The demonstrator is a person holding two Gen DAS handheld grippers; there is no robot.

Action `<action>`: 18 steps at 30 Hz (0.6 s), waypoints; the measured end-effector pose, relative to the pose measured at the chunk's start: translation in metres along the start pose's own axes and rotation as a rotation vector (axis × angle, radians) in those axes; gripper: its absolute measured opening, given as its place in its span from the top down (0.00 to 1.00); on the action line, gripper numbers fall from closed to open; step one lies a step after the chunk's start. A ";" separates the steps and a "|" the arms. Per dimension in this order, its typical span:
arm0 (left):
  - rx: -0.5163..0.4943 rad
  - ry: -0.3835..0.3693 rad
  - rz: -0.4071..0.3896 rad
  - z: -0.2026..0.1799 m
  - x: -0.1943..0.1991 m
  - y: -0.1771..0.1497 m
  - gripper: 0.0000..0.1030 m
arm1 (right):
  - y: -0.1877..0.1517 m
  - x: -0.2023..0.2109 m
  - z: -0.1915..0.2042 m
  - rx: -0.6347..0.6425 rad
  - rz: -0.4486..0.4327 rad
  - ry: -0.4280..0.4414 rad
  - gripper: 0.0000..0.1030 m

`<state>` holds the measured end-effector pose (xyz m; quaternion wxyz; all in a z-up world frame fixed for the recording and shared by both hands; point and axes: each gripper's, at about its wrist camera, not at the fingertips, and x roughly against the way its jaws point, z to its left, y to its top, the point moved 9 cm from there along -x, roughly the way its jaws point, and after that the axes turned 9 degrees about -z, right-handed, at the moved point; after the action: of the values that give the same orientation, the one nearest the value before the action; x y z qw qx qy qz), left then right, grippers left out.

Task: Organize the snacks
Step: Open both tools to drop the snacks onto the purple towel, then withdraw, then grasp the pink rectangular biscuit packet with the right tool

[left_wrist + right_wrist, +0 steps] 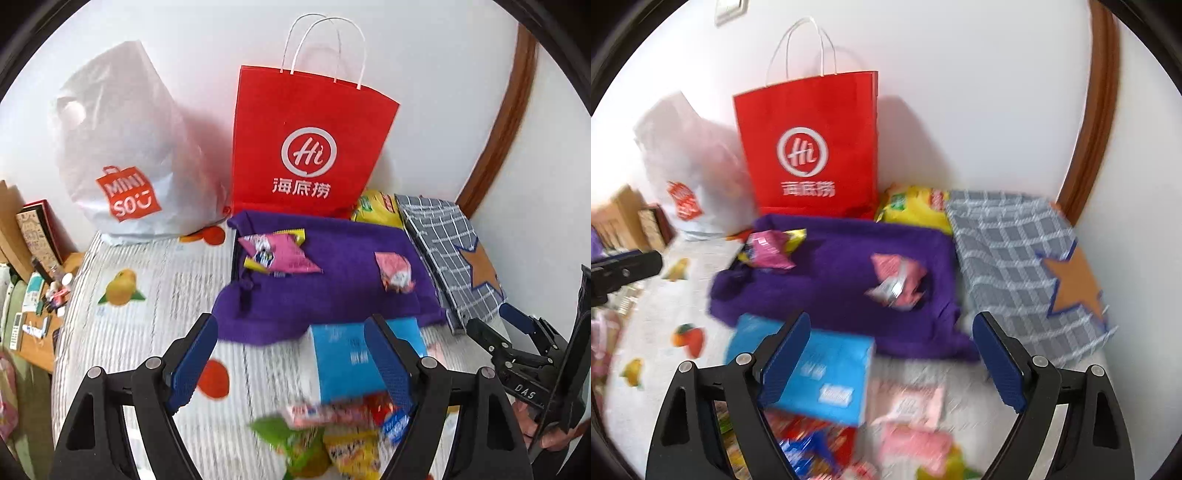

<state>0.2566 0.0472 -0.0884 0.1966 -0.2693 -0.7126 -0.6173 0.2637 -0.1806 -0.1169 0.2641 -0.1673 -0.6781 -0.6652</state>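
Purple cloth [332, 266] is spread flat on the bed [155, 332] we are working over, carrying two pink packets [284, 254], one to the left and one [393, 271] to the right. Behind it a red paper bag [306, 144] stands upright against the wall, with a white plastic bag [125, 155] to its left; we cannot see into either. A yellow packet [916, 206] lies between the red bag and a checked cloth box [1015, 258] with a tan star, whose inside is also hidden from us.

Our left tool [299, 354] and right tool [890, 350] are both spread wide, with nothing pinched. A blue box [820, 373] lies on the bed, just in front of the purple cloth. Nearer us is a heap of snacks [332, 435], red, green, yellow and pink, blurred and cut off at the lower edge, so we cannot read any wrapper. Small clutter sits on a low wooden surface [37, 354] at far left.
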 end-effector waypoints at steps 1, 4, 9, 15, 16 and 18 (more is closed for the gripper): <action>-0.007 0.010 -0.004 0.001 0.005 -0.004 0.22 | -0.007 0.007 -0.001 -0.013 0.006 0.012 0.13; -0.022 0.026 0.000 0.000 0.015 -0.017 0.22 | -0.021 0.021 -0.007 -0.032 0.016 0.010 0.13; -0.025 0.029 0.000 0.000 0.032 -0.035 0.22 | -0.039 0.039 -0.019 -0.039 0.021 -0.036 0.13; 0.005 0.002 0.001 0.000 0.036 -0.051 0.22 | -0.057 0.048 -0.033 -0.024 0.021 -0.073 0.16; 0.011 0.004 0.004 0.001 0.034 -0.054 0.22 | -0.060 0.047 -0.035 -0.017 0.023 -0.083 0.16; 0.022 0.008 0.015 0.004 0.030 -0.062 0.22 | -0.068 0.044 -0.041 0.002 0.031 -0.107 0.16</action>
<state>0.1949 0.0496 -0.1183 0.2070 -0.2700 -0.7165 -0.6090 0.1942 -0.2304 -0.1480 0.2378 -0.2130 -0.6893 -0.6504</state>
